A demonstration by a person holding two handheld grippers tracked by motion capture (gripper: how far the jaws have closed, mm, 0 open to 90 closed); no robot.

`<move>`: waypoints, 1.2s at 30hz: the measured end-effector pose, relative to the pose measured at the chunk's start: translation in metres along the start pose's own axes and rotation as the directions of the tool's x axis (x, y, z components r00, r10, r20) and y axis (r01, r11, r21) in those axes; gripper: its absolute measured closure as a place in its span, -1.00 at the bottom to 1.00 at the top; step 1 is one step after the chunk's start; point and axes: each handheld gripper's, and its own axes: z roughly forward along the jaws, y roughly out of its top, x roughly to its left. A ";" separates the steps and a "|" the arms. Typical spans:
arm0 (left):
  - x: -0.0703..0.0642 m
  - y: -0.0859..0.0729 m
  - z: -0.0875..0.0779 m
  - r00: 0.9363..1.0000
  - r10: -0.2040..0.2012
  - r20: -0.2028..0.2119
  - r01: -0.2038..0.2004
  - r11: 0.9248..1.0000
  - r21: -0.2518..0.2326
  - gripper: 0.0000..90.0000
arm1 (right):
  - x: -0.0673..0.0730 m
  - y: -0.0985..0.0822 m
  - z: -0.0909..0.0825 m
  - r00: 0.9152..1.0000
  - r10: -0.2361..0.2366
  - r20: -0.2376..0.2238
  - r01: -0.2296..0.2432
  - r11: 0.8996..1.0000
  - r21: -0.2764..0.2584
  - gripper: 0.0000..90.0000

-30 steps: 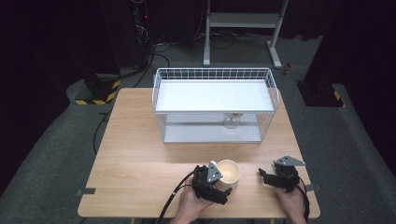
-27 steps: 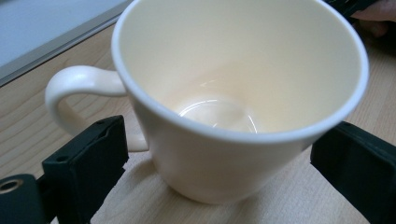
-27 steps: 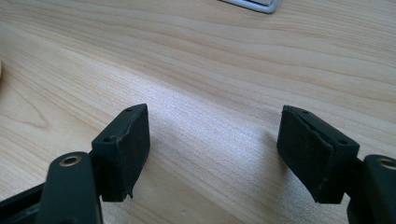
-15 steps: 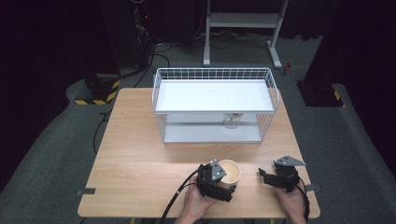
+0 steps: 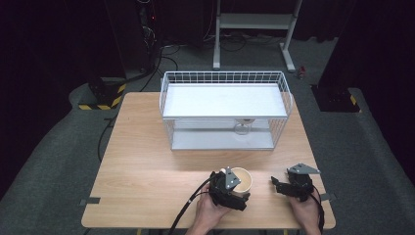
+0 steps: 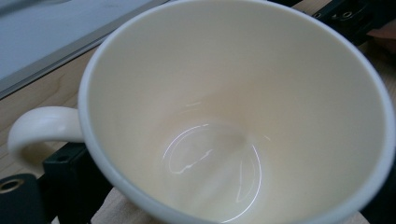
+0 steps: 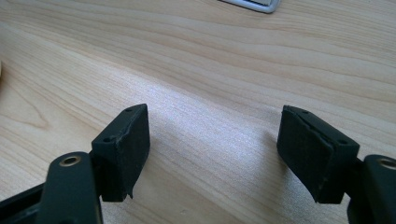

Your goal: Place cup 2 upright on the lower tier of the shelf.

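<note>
Cream mug (image 5: 241, 180) at lower centre of the high view on the wooden table (image 5: 142, 166), right against the left gripper (image 5: 229, 188), grip unclear; handle (image 6: 39, 130) at left in the left gripper view. Right gripper (image 5: 279, 185) lower right, jaws apart, holding nothing

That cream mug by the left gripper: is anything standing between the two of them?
Nothing visible does. The cream mug sits right at the left gripper, its empty bowl close up in the left gripper view, with a black jaw under its handle. Whether the pads press on it cannot be told. The right gripper rests open, apart on the table.
</note>
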 end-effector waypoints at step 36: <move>-0.004 -0.002 -0.004 1.000 0.015 -0.019 -0.016 1.000 -0.015 -0.82 | 0.000 0.000 0.000 1.000 0.009 0.000 -0.009 1.000 0.002 -0.43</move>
